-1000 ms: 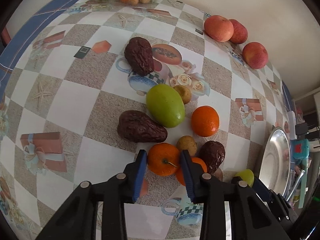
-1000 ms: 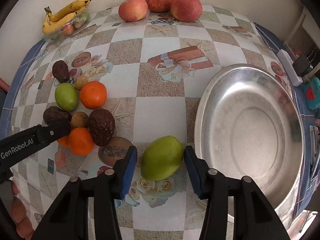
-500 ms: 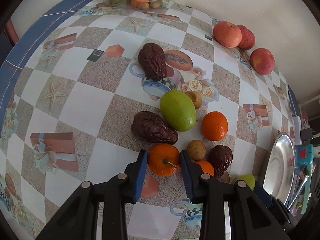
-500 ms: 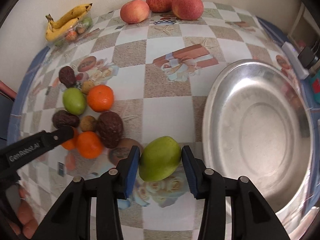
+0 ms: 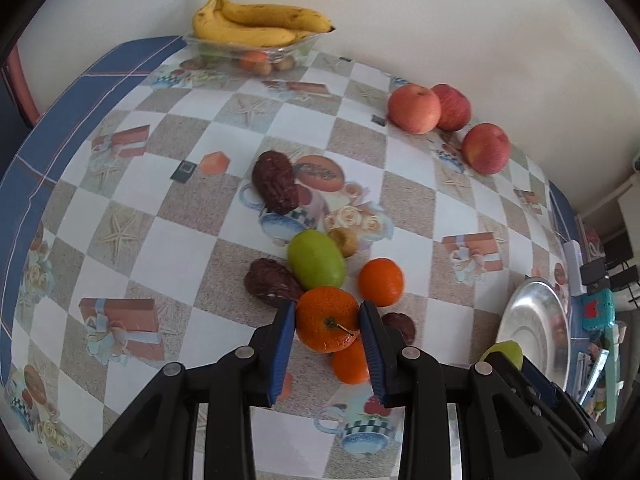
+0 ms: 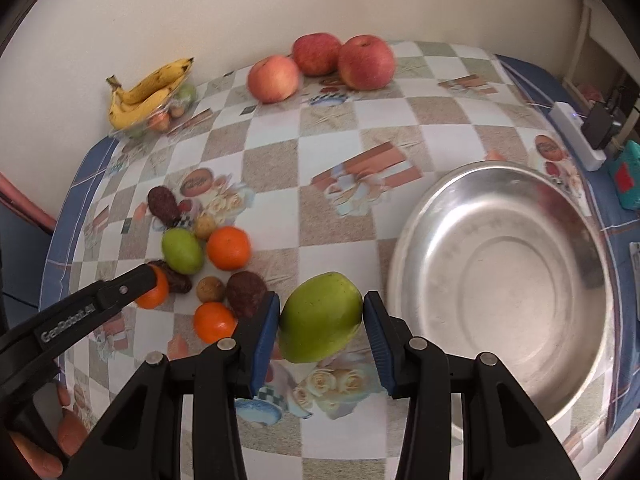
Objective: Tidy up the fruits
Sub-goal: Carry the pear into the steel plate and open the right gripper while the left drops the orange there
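With my right claw point(image 6: 320, 326) clenched on the smooth green mango point(image 6: 321, 317) just left of the wide steel basin point(image 6: 500, 280), and my left claw point(image 5: 327, 330) pinching a round orange tangerine point(image 5: 327, 319) further left of it, either rounded fruit could, I judge, squirt out if I swing fast.

A checkered tablecloth point(image 6: 276, 168) with beige and white squares covered the table, and it had a blue border point(image 5: 72, 120) along the edge. Pictures of gift boxes, starfish, cups and roses were printed on it. A plain cream wall point(image 5: 440, 20) stood behind the table. Near the right edge of the cloth lay a white power strip point(image 6: 574, 136) with a black plug point(image 6: 600, 126) in it. Just beside it was a turquoise object point(image 6: 626, 178) with a red patch; what it was could not be told.
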A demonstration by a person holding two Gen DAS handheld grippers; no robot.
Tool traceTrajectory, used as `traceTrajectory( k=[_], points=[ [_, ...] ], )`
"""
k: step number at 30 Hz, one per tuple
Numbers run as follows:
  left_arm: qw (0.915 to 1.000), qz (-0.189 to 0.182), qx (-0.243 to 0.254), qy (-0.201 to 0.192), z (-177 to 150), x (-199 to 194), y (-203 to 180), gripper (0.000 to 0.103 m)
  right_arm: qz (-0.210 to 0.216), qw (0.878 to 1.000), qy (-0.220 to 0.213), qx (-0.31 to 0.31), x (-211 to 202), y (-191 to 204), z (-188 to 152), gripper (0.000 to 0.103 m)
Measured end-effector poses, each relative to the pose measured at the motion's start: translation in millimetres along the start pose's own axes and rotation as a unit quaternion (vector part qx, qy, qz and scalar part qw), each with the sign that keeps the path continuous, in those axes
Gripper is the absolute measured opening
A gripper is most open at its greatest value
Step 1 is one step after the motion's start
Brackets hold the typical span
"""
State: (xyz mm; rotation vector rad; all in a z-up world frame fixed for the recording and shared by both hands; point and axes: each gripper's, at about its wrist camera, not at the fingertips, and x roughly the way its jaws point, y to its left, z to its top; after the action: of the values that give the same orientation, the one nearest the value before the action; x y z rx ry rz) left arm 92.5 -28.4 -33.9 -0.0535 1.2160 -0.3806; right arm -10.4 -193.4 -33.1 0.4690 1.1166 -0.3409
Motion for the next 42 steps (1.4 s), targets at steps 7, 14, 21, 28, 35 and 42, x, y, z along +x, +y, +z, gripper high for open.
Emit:
traceTrajectory(
  k=[7, 14, 21, 28, 35, 42],
  points=[
    [0.9989, -0.002, 0.047, -0.003, -8.7, -0.4, -36.1, 0.035, -0.041, 0.998, -0.015, 0.046, -11.4, -48.2, 6.4, 0.045],
    [0.9895, -0.049, 0.135, 0.011, -34.6, 2.7, -98.2, 0.035, -0.113, 0.987, -0.023, 0.11, -15.7, -106.8, 4.5, 0.045],
    [0.9684, -0.063, 0.241, 0.003, -72.4, 7.1, -167.5, 0.035, -0.126, 0.977, -0.023, 0.168, -18.9, -149.3, -4.3, 0.045],
    [0.9549, -0.075, 0.287, -0.007, -86.4, 6.4, -186.7, 0.037, -0.128, 0.977, -0.043, 0.166, -29.1, -152.8, -5.4, 0.045],
    [0.9618, -0.079, 0.262, 0.001, -78.9, 9.4, -175.2, 0.042, -0.124, 0.978, -0.033, 0.166, -24.1, -150.9, -5.0, 0.047],
    [0.9804, -0.021, 0.195, 0.015, -61.5, 22.2, -143.8, 0.063, -0.128, 0.978, -0.032, 0.164, -22.9, -149.7, -5.9, 0.053]
  ],
)
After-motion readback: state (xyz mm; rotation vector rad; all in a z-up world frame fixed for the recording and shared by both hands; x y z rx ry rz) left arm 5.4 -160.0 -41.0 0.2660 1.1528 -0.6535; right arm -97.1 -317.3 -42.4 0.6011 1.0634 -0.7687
